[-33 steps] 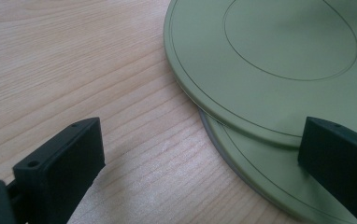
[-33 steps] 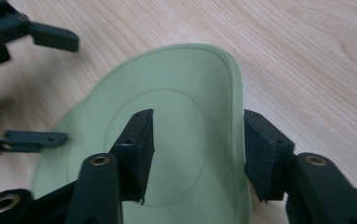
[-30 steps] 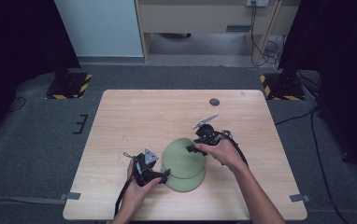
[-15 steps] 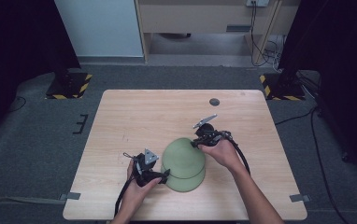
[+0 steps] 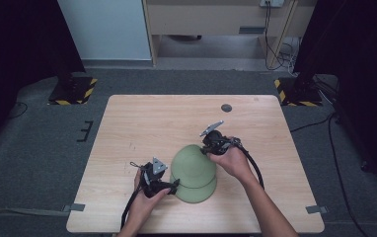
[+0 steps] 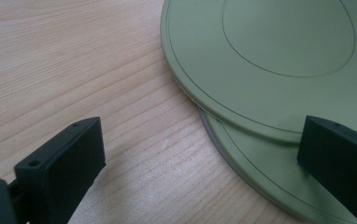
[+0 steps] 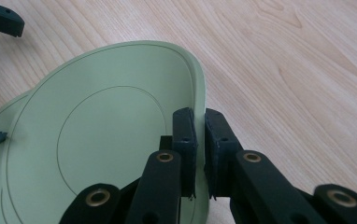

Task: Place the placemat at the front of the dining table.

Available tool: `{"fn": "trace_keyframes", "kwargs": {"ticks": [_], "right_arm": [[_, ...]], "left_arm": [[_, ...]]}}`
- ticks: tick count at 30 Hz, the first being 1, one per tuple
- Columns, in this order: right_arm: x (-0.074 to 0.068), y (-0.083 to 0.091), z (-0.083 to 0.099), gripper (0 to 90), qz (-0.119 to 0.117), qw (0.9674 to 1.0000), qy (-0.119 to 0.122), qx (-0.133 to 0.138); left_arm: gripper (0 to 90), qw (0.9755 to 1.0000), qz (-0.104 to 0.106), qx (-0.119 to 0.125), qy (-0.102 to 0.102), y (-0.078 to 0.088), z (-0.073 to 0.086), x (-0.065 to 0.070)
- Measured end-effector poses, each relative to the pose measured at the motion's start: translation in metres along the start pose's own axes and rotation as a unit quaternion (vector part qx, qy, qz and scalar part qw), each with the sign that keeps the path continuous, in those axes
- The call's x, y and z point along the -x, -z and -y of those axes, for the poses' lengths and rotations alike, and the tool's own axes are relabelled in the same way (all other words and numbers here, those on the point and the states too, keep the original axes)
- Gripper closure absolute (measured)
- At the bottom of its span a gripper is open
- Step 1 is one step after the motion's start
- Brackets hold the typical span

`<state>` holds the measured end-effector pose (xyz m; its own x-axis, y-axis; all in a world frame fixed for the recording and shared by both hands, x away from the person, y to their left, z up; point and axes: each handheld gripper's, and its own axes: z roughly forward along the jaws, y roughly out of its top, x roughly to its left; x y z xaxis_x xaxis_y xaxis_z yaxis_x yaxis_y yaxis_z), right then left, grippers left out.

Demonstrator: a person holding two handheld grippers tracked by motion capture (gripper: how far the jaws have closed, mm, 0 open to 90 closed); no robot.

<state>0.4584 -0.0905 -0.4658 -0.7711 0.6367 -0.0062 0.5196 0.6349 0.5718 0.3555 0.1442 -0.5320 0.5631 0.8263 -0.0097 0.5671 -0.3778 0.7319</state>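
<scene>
Two pale green plates point(image 5: 192, 170), each marked with thin dark concentric rings. Light wood-grain table point(image 5: 142, 123), one small dark grey disc point(image 5: 226, 107). Black grippers; grey floor, yellow-black hazard stripes.

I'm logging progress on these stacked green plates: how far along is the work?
Done: the right gripper has just closed on the rim of the top plate. In hand: that plate sits offset on the lower plate, the left gripper open beside them. Left: lifting the top plate away, probably.
</scene>
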Motion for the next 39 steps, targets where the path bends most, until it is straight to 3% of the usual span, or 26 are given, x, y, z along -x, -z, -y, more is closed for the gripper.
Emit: {"fn": "trace_keyframes", "kwargs": {"ticks": [19,39], "right_arm": [[-0.0039,0.0028,-0.0044,84.5,0.013,0.9998,0.012,0.010],[-0.0013,0.0055,-0.0043,84.5,0.022,0.9994,0.009,0.024]], "left_arm": [[0.8,1.0000,-0.002,0.002,0.002,-0.0004,-0.0008,0.0003],[1.7,0.9997,-0.023,0.012,0.001,-0.0037,-0.0040,-0.0005]]}}
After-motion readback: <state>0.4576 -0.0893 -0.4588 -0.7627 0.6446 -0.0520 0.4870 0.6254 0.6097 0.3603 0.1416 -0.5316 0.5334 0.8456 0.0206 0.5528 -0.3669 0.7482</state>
